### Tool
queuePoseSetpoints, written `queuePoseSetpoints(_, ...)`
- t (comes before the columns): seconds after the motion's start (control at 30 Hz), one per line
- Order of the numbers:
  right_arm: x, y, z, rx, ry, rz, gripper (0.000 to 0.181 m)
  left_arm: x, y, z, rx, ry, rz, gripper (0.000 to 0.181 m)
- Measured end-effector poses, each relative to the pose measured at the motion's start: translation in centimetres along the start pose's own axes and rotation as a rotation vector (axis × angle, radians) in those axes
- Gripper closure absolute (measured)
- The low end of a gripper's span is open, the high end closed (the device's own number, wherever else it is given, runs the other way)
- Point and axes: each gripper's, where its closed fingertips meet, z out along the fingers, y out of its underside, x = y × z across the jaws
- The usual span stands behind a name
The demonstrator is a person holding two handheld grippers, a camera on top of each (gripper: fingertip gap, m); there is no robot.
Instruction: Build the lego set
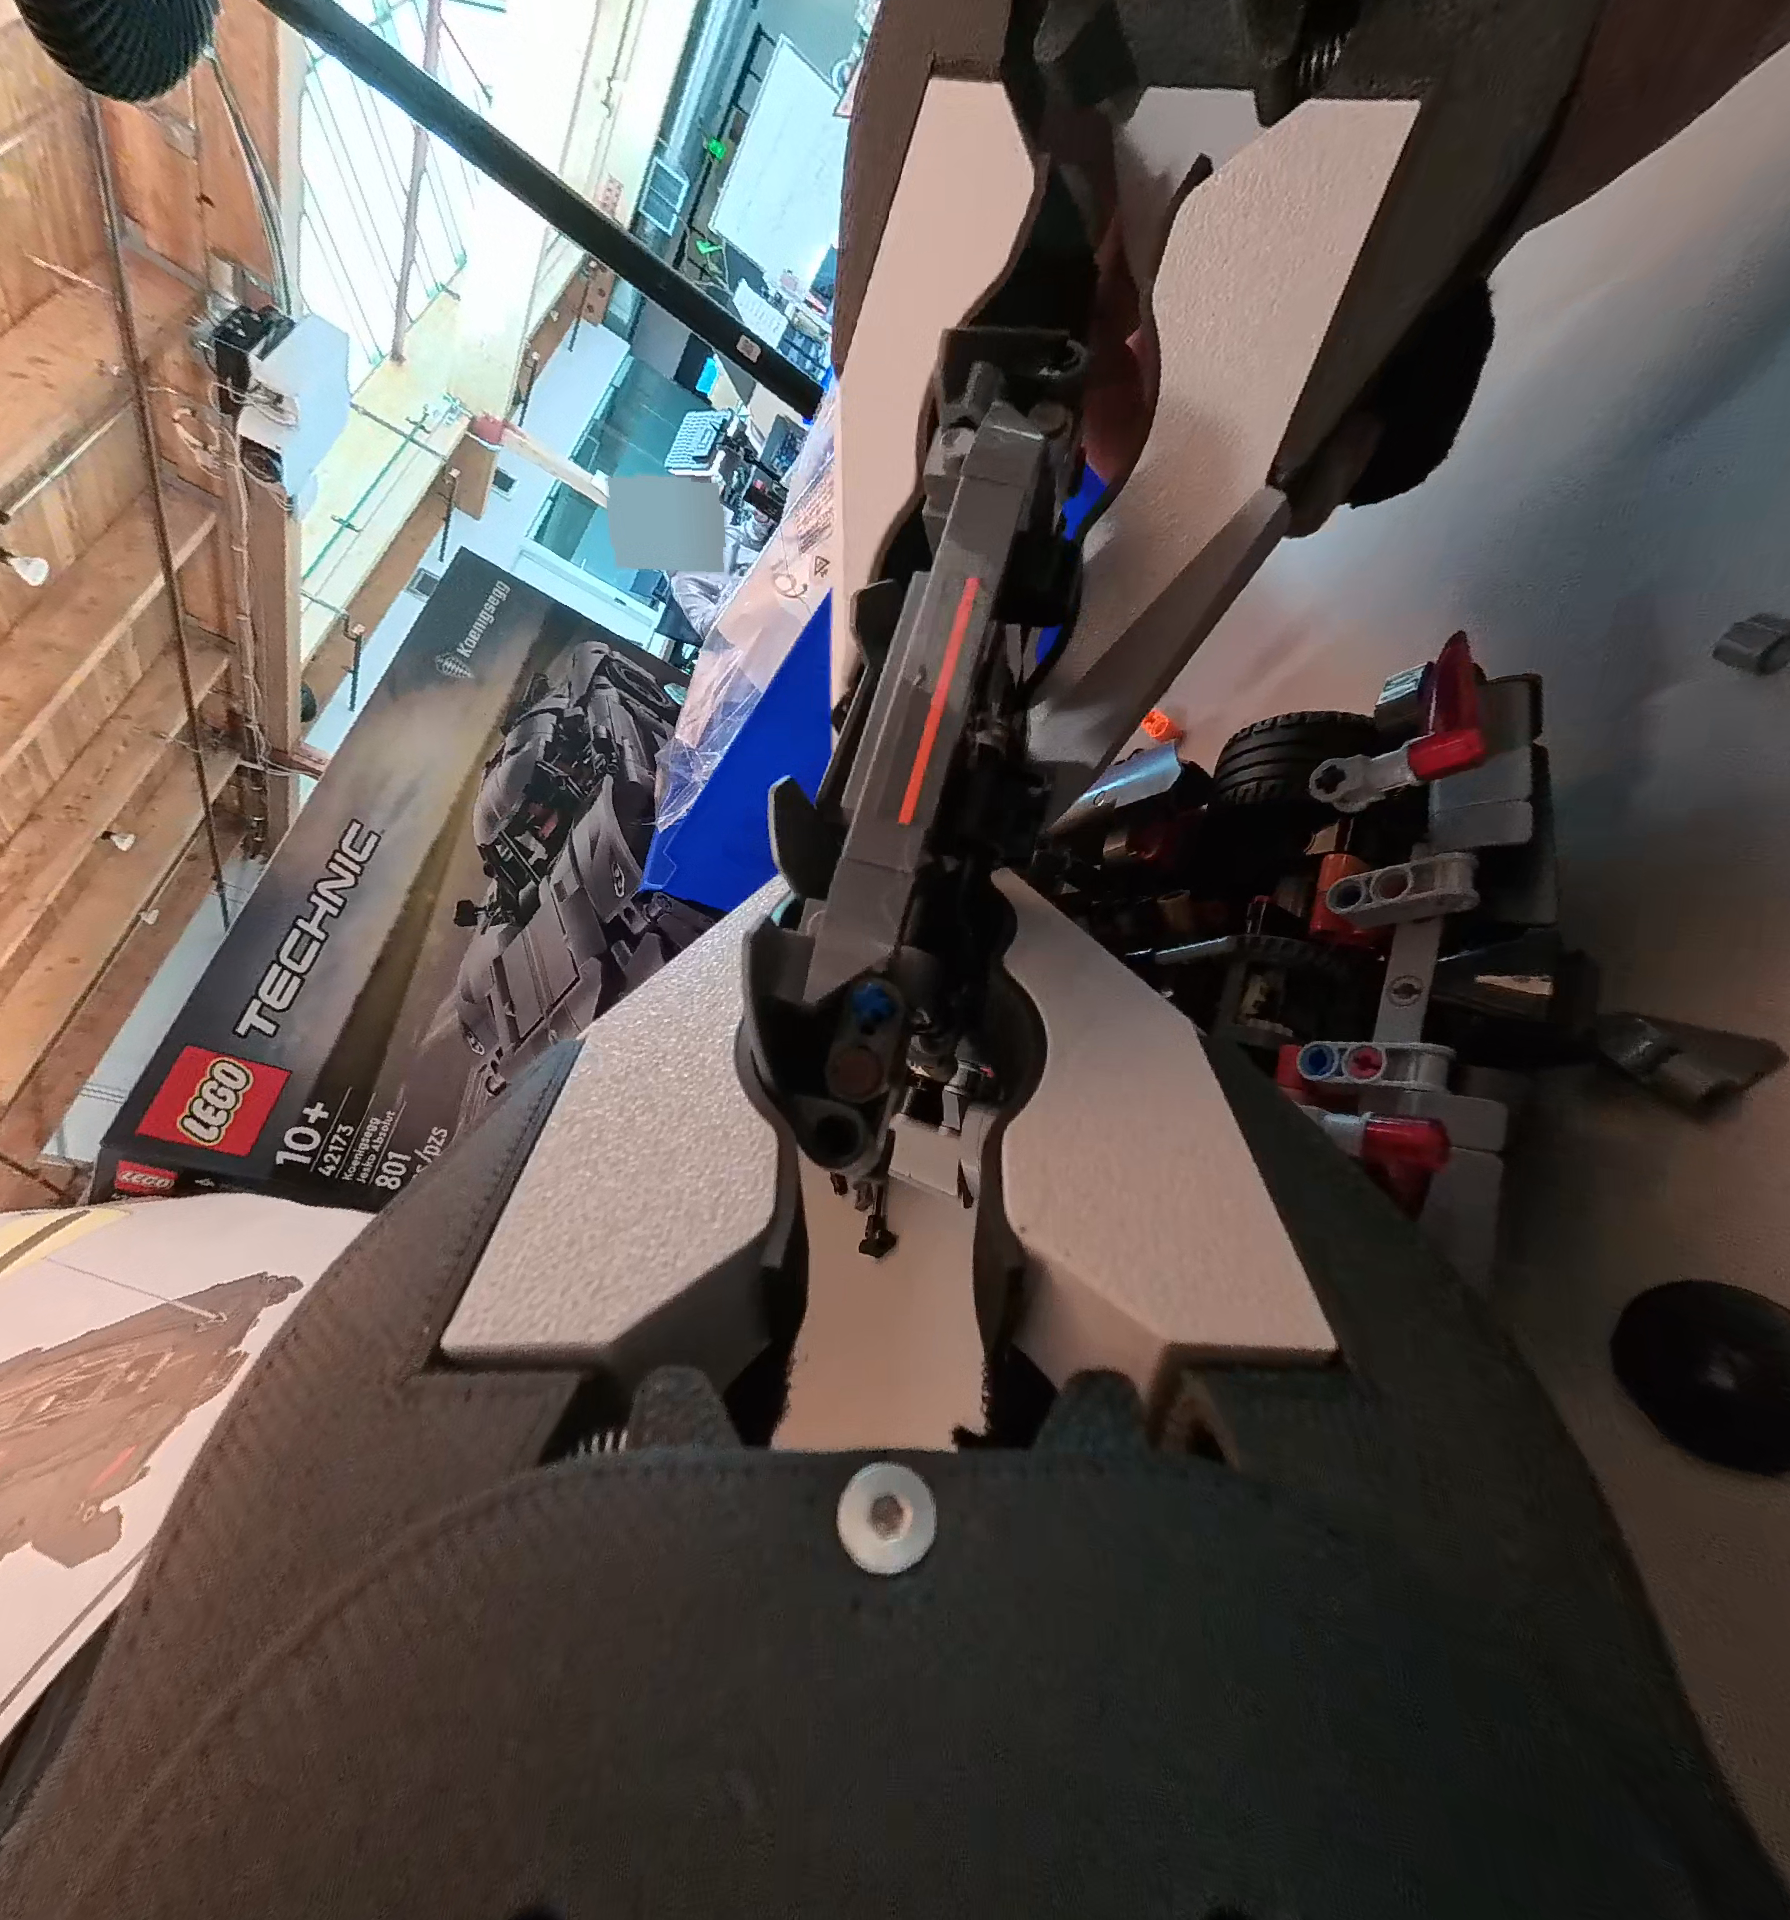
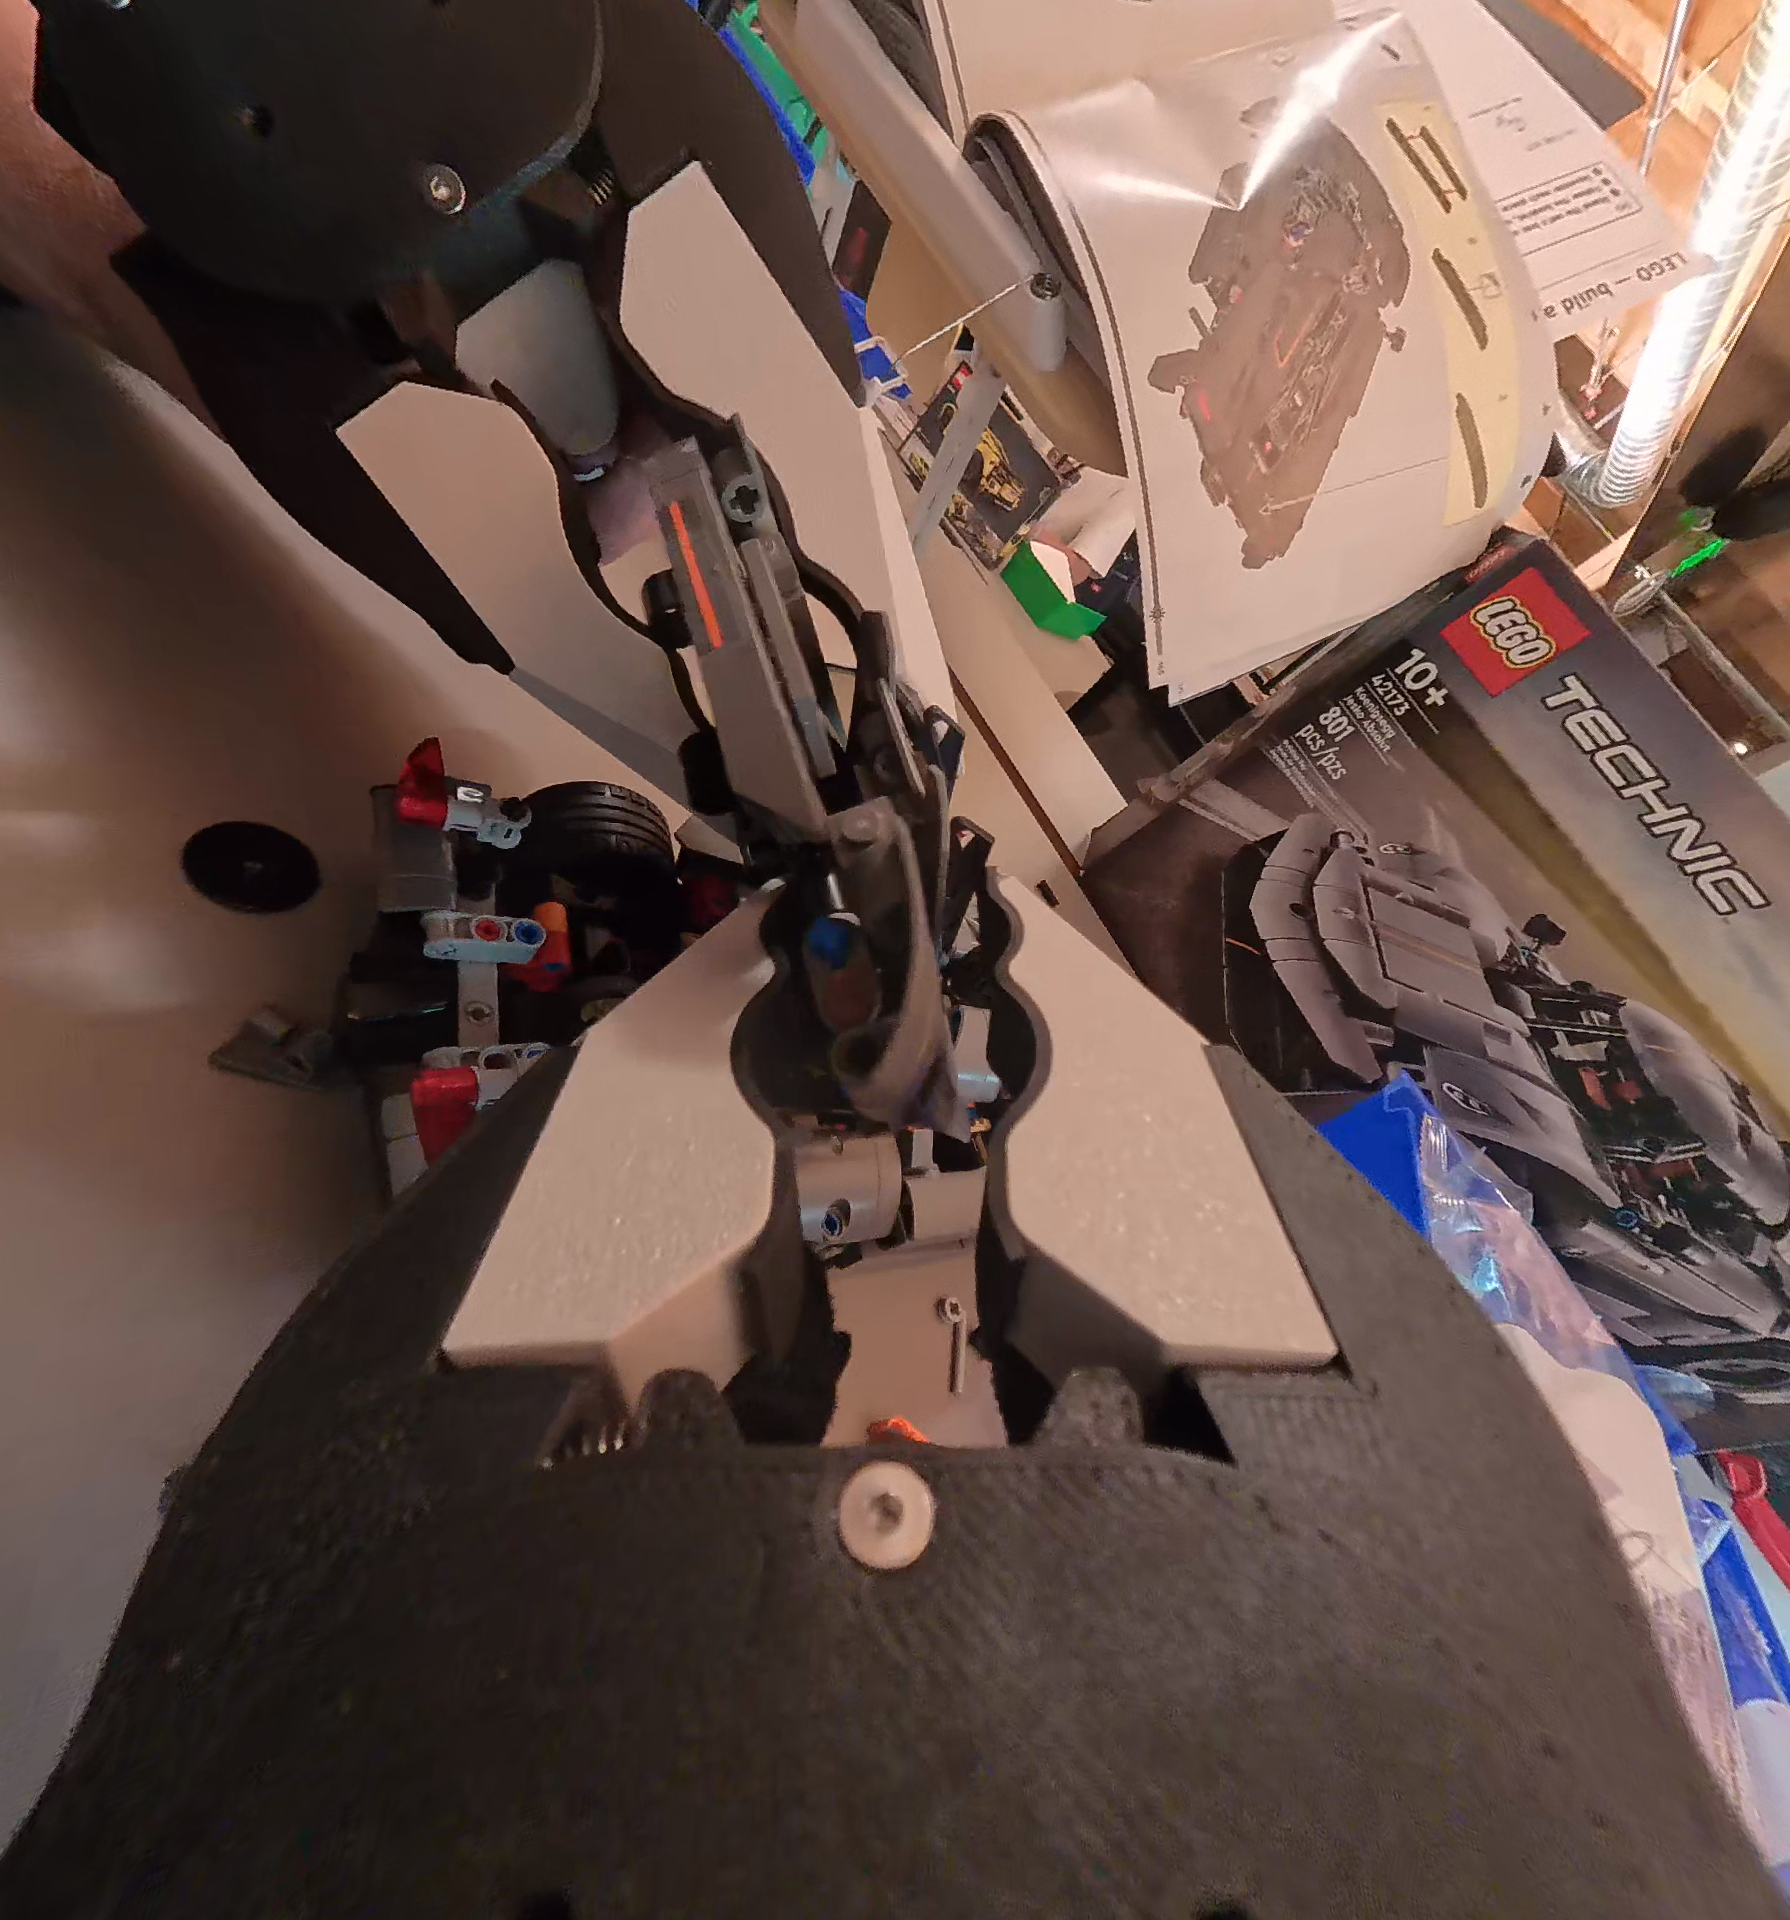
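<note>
Left gripper (image 1: 896,1049): your fingers are clamped on one end of the grey lego panel (image 1: 922,686).
Right gripper (image 2: 886,1029): clamped on its other end.
Panel place: above the table (image 1: 1649,436), over the lego car (image 1: 1390,914).

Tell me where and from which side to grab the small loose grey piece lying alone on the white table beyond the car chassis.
Grip the small grey piece across its short width, coming straight down from above. It lies flat and alone on the white table, apart from the car chassis, so its sides look free. Both hand-held grippers are now shut on the grey sub-assembly.
</note>
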Motion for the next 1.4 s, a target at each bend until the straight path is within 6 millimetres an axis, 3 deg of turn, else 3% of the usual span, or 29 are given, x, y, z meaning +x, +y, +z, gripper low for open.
queuePoseSetpoints(0.33,-0.02,0.08,0.05,-0.005,0.019,-0.024,0.155,0.3,-0.1,-0.24,0.032,0.041,0.004,0.145)
queuePoseSetpoints(0.7,0.0,0.09,0.0,-0.01,0.055,-0.085,0.154,-0.11,-0.17,-0.45,0.042,-0.018,0.046,0.149)
queuePoseSetpoints(1.23,0.27,-0.01,0.2,-0.014,0.079,-0.089,0.137,-0.24,-0.22,-0.55,0.044,-0.056,0.108,0.147)
queuePoseSetpoints(1.4,0.09,-0.08,0.34,-0.007,0.063,-0.073,0.144,-0.39,-0.35,-0.62,0.054,-0.046,0.089,0.147)
